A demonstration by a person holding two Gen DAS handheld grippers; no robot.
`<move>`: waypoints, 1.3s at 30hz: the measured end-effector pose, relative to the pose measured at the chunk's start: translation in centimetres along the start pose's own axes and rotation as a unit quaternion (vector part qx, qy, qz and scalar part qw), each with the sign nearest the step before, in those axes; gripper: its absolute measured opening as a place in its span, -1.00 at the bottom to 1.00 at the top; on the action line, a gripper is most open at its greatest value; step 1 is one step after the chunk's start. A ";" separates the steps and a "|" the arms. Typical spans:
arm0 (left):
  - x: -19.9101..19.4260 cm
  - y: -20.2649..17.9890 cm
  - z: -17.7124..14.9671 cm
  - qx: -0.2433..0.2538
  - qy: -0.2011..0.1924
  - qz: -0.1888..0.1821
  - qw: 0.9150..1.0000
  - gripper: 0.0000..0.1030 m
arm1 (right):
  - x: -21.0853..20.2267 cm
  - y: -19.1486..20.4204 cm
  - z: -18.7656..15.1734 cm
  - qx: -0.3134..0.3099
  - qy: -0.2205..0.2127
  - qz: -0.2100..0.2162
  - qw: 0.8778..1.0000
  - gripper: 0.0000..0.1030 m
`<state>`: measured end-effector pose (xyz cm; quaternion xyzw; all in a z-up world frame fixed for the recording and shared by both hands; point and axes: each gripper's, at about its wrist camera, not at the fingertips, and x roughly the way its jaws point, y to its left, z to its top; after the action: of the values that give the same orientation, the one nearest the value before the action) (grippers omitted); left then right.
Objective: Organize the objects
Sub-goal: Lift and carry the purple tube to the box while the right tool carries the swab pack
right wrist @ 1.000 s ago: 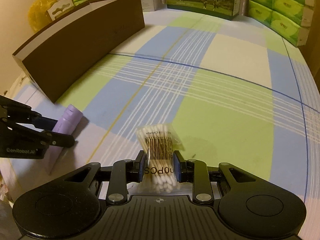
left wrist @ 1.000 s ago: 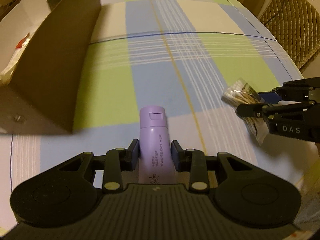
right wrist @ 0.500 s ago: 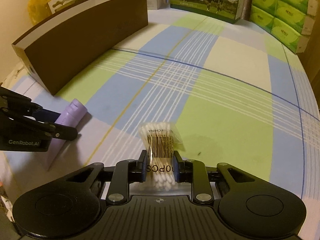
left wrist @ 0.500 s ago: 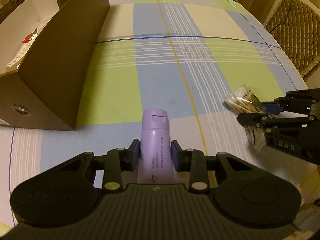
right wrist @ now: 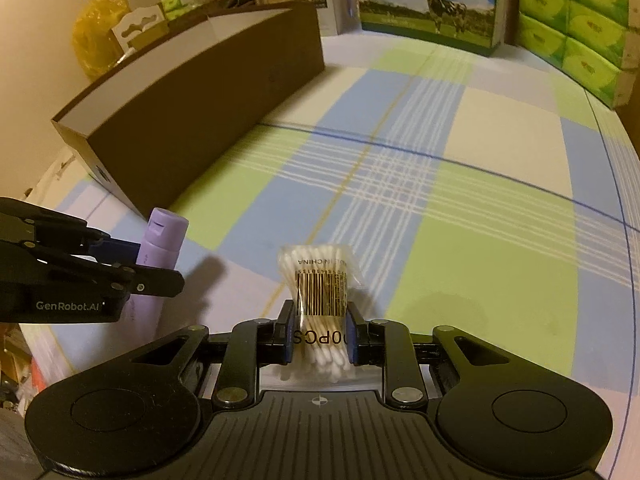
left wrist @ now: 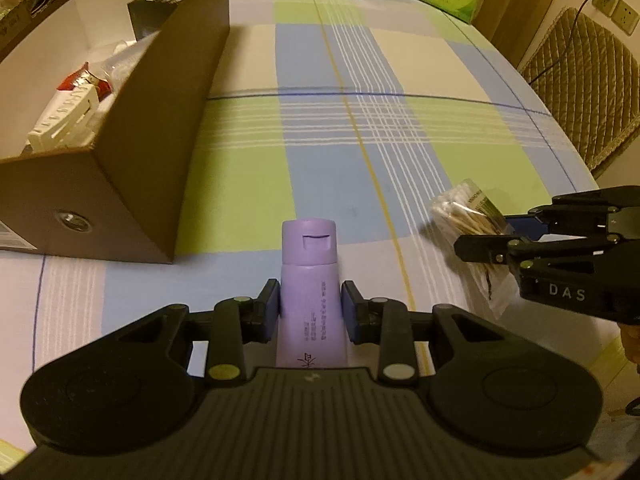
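Left wrist view: your left gripper (left wrist: 310, 307) had its fingers clamped on the lilac tube (left wrist: 311, 280), cap poking out ahead of the fingers. Brown box (left wrist: 132, 168) sat ahead to their left on the plaid worktop (left wrist: 248, 168). Right wrist view: your right gripper (right wrist: 318, 334) pinched the cotton swab packet (right wrist: 320, 286), barcode end sticking out beyond its fingers.

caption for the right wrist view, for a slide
Right gripper shut on a bag of cotton swabs above the plaid tablecloth; left gripper holds a purple tube near the brown box.
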<state>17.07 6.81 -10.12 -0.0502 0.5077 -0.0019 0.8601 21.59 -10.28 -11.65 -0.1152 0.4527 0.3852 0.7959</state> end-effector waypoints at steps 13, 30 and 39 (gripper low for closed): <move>-2.3 0.1 2.1 0.005 -0.041 -0.015 0.999 -0.47 | -1.4 1.0 2.0 -0.001 -0.033 0.011 0.999 -0.59; -7.6 1.3 5.1 -0.003 -0.113 -0.024 0.993 -0.47 | -3.6 3.0 6.4 -0.005 -0.088 0.039 0.995 -0.59; -11.9 5.8 6.6 -0.021 -0.159 0.008 0.987 -0.47 | -3.5 7.4 11.3 -0.019 -0.125 0.094 0.988 -0.59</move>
<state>16.77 13.77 2.96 -0.0643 0.3648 0.0236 0.9286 22.35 -1.09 -1.21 -0.0382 0.3511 0.4777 0.8044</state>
